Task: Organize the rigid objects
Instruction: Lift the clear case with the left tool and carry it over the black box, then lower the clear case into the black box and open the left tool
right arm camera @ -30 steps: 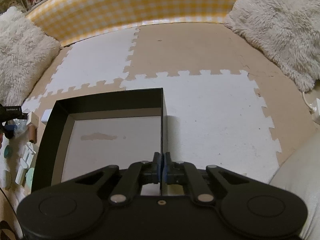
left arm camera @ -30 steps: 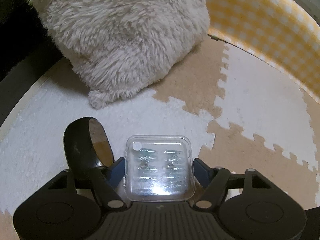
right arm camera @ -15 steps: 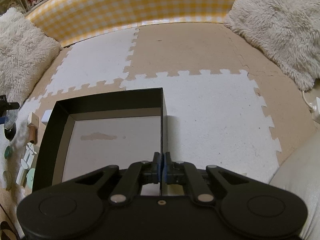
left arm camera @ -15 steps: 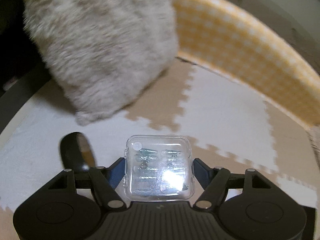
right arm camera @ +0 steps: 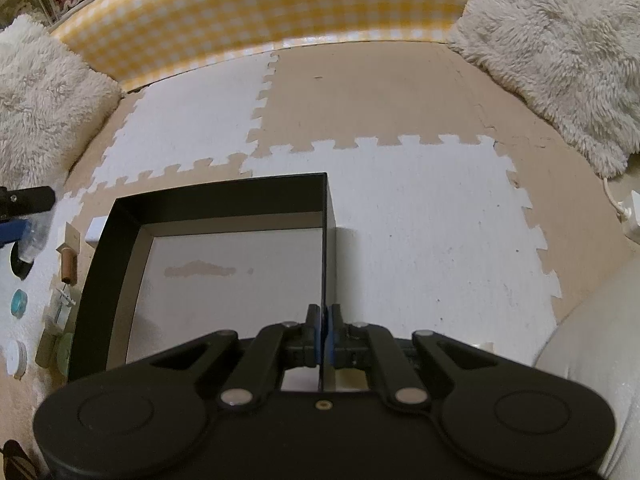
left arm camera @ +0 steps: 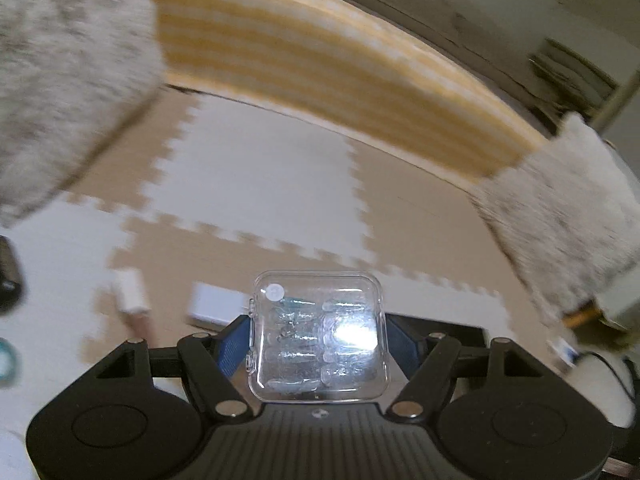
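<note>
My left gripper [left arm camera: 318,336] is shut on a clear plastic case [left arm camera: 318,334] with small parts inside and holds it above the floor mat. It shows at the left edge of the right wrist view [right arm camera: 28,220]. My right gripper [right arm camera: 323,320] is shut on the right wall of a black open box [right arm camera: 224,192] with a pale floor inside. Small items lie left of the box: a wooden peg [right arm camera: 68,266], a teal disc [right arm camera: 19,302], a white disc [right arm camera: 16,356].
The floor is white and tan puzzle mats [right arm camera: 400,208]. A yellow checked bumper [right arm camera: 260,24] runs along the back. Fluffy white cushions sit at the left [right arm camera: 36,100] and right [right arm camera: 560,56]. A white block [left arm camera: 130,292] lies near the box.
My left gripper has swung right with the clear case; the cushion and black ring slid left out of its view. The right gripper and box have not moved.
</note>
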